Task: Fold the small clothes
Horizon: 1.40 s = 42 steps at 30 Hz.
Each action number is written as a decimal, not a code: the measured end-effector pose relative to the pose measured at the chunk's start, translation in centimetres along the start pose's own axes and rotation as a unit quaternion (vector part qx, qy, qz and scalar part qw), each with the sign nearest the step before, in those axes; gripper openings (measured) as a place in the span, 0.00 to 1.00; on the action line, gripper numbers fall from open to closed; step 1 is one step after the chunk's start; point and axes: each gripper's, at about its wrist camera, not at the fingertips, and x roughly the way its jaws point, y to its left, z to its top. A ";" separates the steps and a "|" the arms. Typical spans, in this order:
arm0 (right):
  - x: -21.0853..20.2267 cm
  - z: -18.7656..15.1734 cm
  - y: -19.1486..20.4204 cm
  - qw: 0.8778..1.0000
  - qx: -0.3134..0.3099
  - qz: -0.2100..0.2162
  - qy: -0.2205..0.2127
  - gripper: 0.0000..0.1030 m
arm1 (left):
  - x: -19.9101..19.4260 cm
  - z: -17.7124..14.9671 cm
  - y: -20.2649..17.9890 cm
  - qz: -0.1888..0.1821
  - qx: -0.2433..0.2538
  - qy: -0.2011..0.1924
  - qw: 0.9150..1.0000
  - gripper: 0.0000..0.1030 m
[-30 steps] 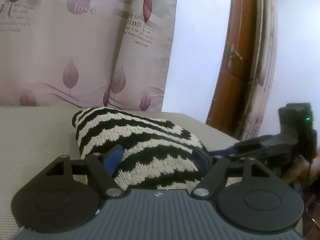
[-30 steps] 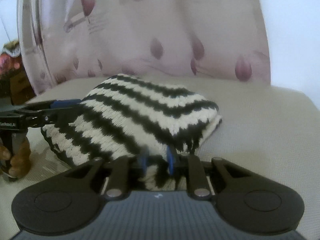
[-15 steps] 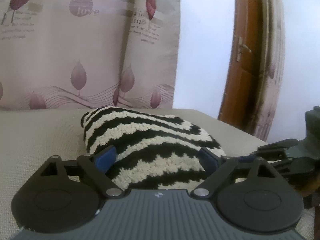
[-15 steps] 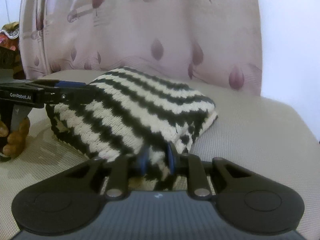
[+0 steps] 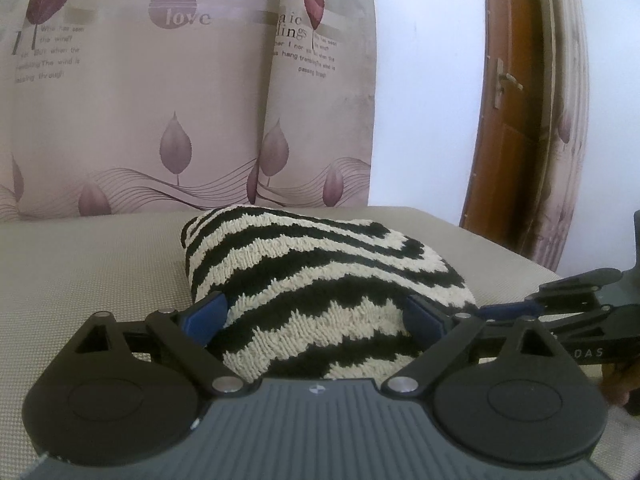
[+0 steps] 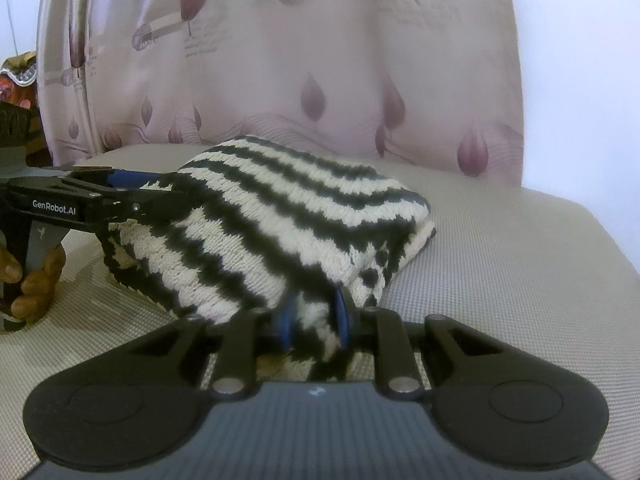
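Striped knit folded on beige cushion, 1 gripper pinching, 1 letting go

Knitwear filled the middle of both views: a small black-and-cream striped knit garment [image 5: 316, 280] lay folded into a thick, rounded bundle on a beige woven cushion [image 5: 80, 264]. Its zigzag stripes ran across the top layer, and at the corner nearest the right wrist camera the stacked edges showed a small checked patch [image 6: 372, 268]. The yarn looked chunky and loopy, the cream bands slightly fuzzy.

Taking the garment as the landmark, the left gripper [image 5: 316, 316] straddled its near end, with the 2 blue pads [image 5: 204, 314] standing just off either flank of the bundle. Its jaws were opening, spread wide, with the knit between them but not squeezed. The right gripper [image 6: 316, 316] sat at another near edge of the garment, its jaws nearly together and its blue pads [image 6: 288, 318] pinching a fold of the knit.

Behind the garment hung a pale pink curtain [image 5: 180, 100] printed with leaves and the word "love". To the right of the garment in the left wrist view stood a brown wooden door [image 5: 508, 120]. A hand [image 6: 36, 280] gripped the left gripper's handle, to the left of the garment in the right wrist view.

No container appeared in either view.
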 end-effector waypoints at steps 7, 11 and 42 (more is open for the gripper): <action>0.0 0.0 -0.2 1.000 0.006 0.004 0.000 0.19 | 0.1 0.0 -0.2 0.005 0.005 0.003 1.000 0.92; 0.0 0.0 -0.3 1.000 0.006 0.004 0.000 0.19 | 0.2 0.0 -0.2 0.006 0.004 0.005 1.000 0.93; -0.2 0.1 0.1 1.000 0.015 0.002 0.001 0.21 | 1.3 0.4 -0.3 0.025 0.010 0.046 0.999 1.00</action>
